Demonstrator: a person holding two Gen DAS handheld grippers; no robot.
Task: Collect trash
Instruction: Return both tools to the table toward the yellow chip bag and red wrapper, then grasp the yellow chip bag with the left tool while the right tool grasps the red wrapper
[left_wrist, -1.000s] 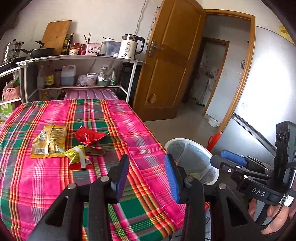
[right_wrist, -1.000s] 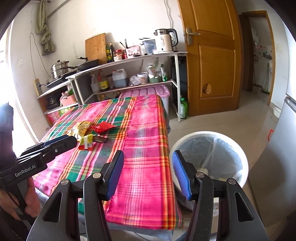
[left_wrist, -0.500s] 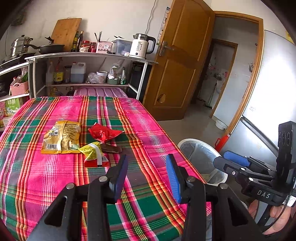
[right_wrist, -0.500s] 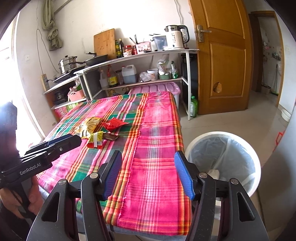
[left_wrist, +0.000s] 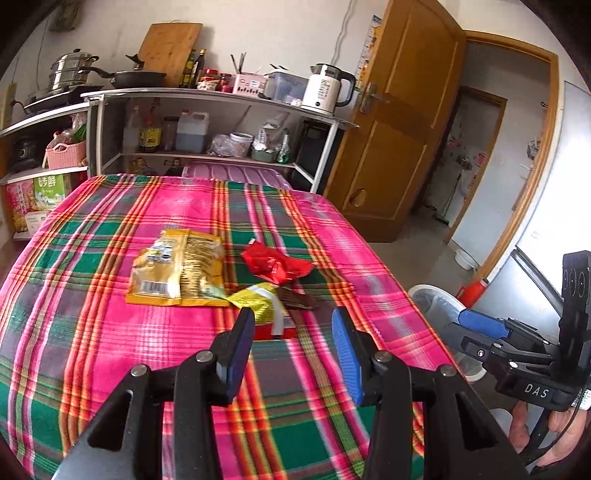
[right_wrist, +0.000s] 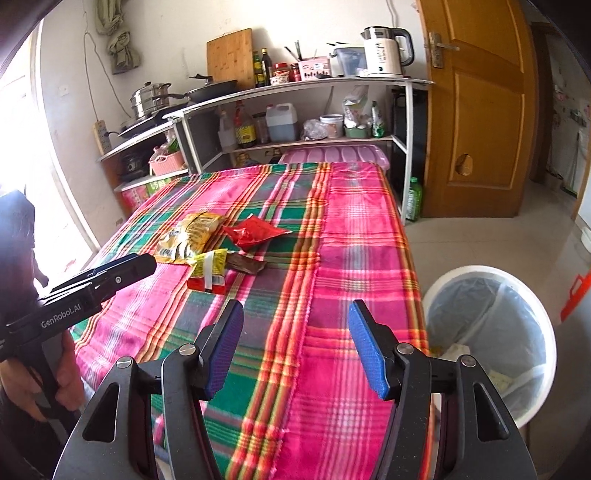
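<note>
Standing beside the tabletop's (right_wrist: 354, 236) right edge, the lined white trash bin (right_wrist: 491, 332) holds paper scraps; left gripper (left_wrist: 291, 328) and right gripper (right_wrist: 295, 332) gape wide, empty.

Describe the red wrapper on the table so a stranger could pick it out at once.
On the plaid tablecloth lies a small cluster of trash. The red wrapper is the crumpled, shiny, all-red piece on its door side, right of the flat yellow snack bag and beyond the dark brown wrapper.

A home kitchen: a metal shelf rack (right_wrist: 295, 83) carries a steamer pot (right_wrist: 149, 96), a frying pan (right_wrist: 212, 90), a cutting board (right_wrist: 229, 59), sauce bottles (right_wrist: 262, 68) and an electric kettle (right_wrist: 384, 50), behind a desk (right_wrist: 354, 236) under plaid cloth, beside a wooden door (right_wrist: 480, 110).
</note>
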